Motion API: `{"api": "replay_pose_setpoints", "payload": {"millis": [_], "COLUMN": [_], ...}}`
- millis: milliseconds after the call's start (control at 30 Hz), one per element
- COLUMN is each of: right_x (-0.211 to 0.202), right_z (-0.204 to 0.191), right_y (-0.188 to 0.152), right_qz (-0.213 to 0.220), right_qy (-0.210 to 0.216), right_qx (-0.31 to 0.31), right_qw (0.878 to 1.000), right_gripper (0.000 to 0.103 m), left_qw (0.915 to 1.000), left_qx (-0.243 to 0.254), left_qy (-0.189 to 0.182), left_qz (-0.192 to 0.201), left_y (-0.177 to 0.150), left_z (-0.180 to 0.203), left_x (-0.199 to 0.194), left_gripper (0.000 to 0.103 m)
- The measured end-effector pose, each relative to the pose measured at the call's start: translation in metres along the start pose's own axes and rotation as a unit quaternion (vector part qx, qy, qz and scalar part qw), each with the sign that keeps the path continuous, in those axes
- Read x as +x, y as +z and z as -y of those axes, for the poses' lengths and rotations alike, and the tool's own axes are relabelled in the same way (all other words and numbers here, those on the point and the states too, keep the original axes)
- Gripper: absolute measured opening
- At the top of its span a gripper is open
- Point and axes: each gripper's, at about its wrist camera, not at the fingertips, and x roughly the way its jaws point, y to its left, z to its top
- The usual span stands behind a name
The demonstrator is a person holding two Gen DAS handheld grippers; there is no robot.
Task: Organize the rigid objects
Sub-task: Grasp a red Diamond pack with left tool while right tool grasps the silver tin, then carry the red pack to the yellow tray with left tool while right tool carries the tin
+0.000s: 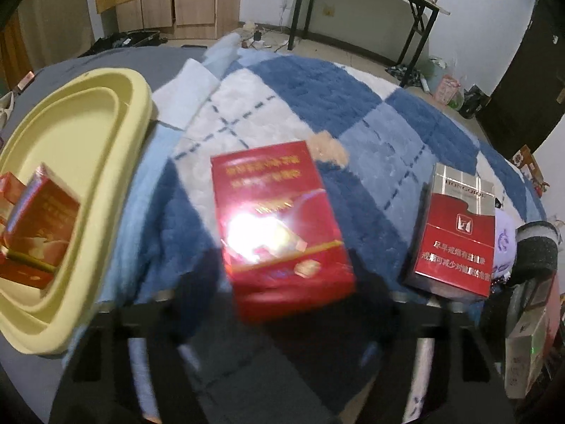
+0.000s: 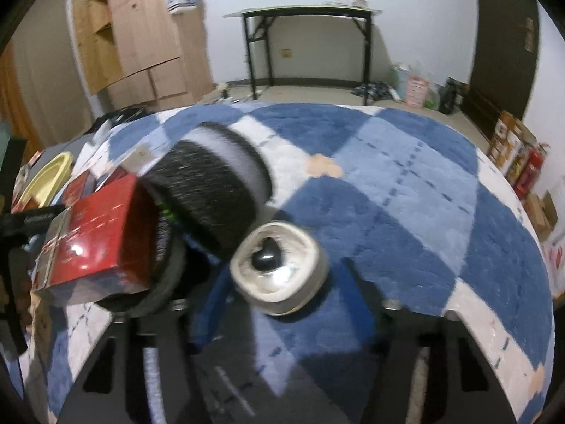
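A glossy red cigarette box lies on the blue-and-white checked blanket, between the fingers of my left gripper. The jaws stand apart with a gap on each side of the box, so it is open. A red-and-silver pack stands to the right. The yellow tray at the left holds red boxes. My right gripper is shut on a round white tin with a dark lump inside. Left of it lie a black-and-grey cylinder and a red box.
The blanket stretches free to the right and far side. A black folding table and wooden cabinets stand by the far wall. Cartons line the right wall. The yellow tray shows at the far left.
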Motion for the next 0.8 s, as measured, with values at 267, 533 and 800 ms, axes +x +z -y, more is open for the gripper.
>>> {"api": "replay_pose_setpoints", "payload": {"millis": [267, 533, 800], "right_x": [-0.007, -0.004, -0.032], "right_z": [0.002, 0.0, 0.017], "right_y": [-0.003, -0.001, 0.012], "right_qz": [0.015, 0.006, 0.033], "right_qy": [-0.024, -0.018, -0.024], "right_qx": [-0.002, -0.002, 0.025], "right_qw": [1.0, 1.0, 0.999], "right_gripper": [0.052, 0.052, 0.052], "left_qw": [0.9992, 0.9977, 0.9893], "left_qx": [0.021, 0.061, 0.113], "left_qy": [-0.033, -0.025, -0.019], "left_qz": [0.014, 0.016, 0.09], "left_y": [-0.004, 0.004, 0.017], "left_z": [-0.007, 0.002, 0.019], "left_x": [-0.001, -0.007, -0.084], "left_gripper": [0.063, 0.059, 0.059]}}
